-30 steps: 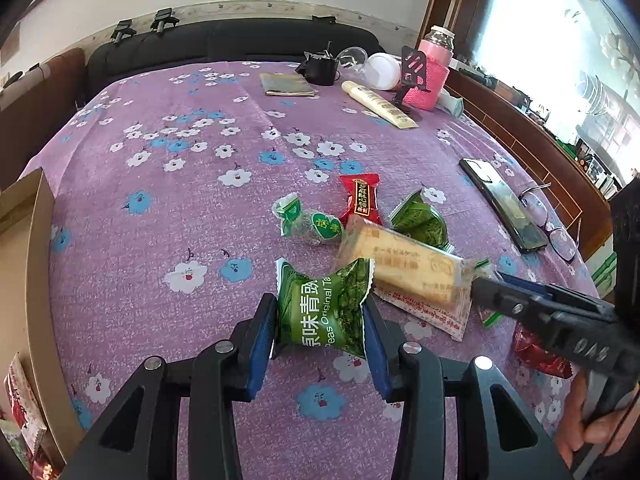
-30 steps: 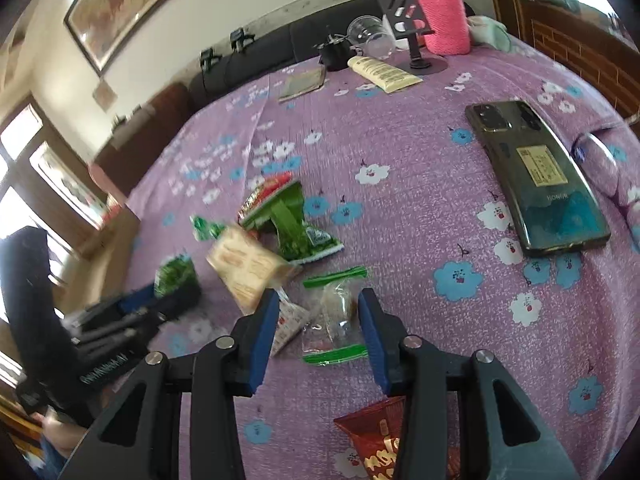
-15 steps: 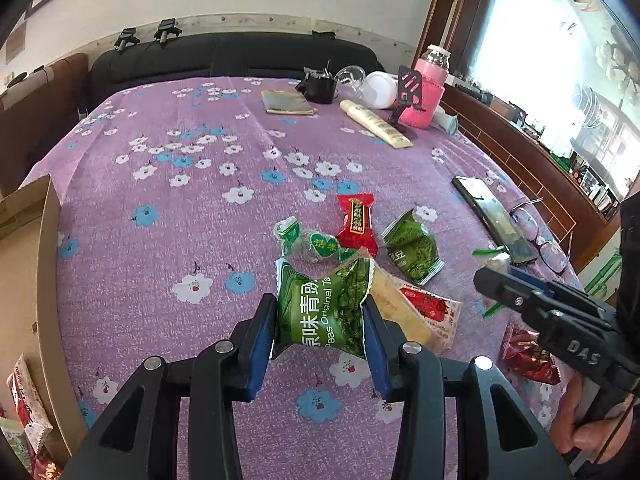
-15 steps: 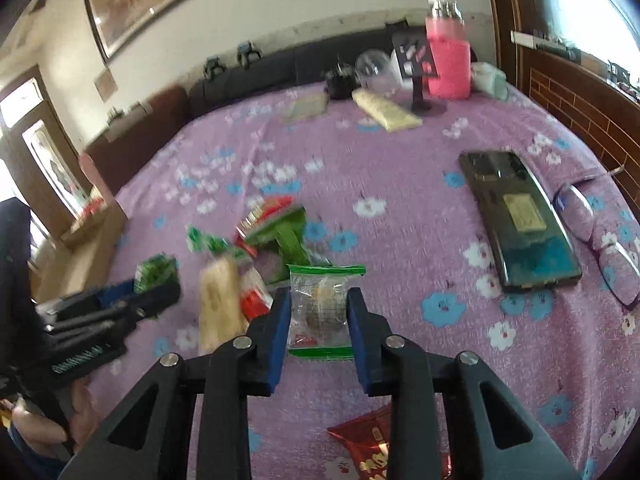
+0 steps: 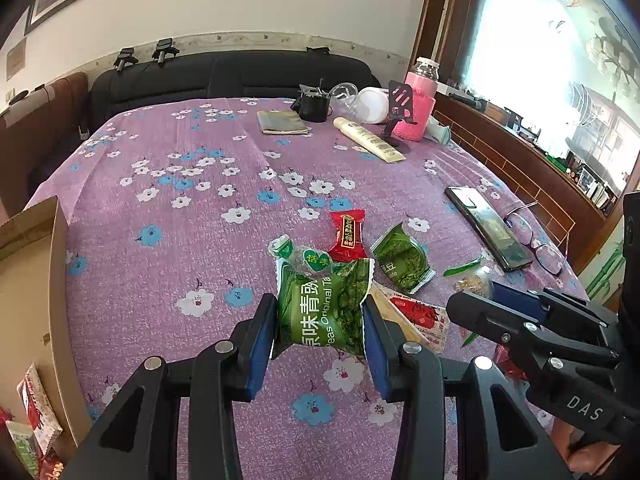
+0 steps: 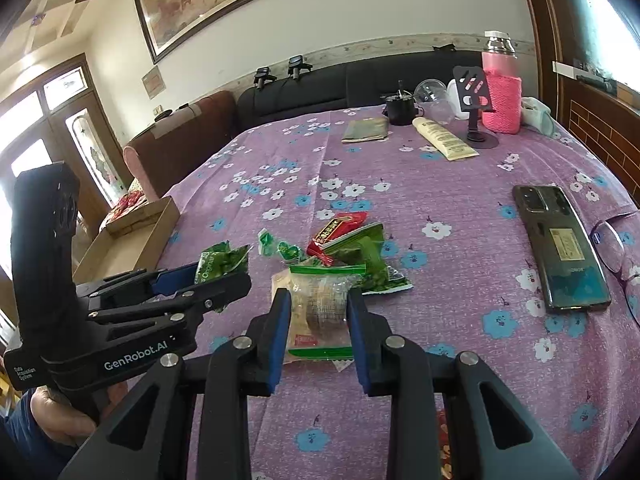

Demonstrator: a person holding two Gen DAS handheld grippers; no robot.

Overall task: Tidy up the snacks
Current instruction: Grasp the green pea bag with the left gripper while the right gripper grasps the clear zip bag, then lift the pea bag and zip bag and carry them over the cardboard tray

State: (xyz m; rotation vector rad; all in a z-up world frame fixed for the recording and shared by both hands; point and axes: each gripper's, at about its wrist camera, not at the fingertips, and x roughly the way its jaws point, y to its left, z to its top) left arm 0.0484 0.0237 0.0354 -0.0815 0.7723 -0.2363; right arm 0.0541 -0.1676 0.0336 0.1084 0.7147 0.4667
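My left gripper (image 5: 320, 320) is shut on a green pea packet (image 5: 320, 296), which hangs just above the purple flowered cloth (image 5: 180, 240). My right gripper (image 6: 318, 304) is shut on a clear packet with green strips (image 6: 320, 312), lifted off the cloth. In the left wrist view the right gripper (image 5: 480, 300) comes in from the right with that clear packet (image 5: 474, 280). Still on the cloth lie a red candy (image 5: 347, 234), a green bean packet (image 5: 402, 258), a small green-and-white candy (image 5: 308, 256) and a biscuit packet (image 5: 416, 314).
An open cardboard box (image 5: 28, 280) with several snacks in it stands at the left edge. A phone (image 5: 486, 228) and glasses (image 5: 536, 240) lie at the right. A pink bottle (image 5: 418, 112), a tube and a black cup stand at the back. A hand grips each handle.
My right gripper has shut on the clear packet and raised it off the cloth. The left gripper keeps its hold on the green pea packet and has barely moved.
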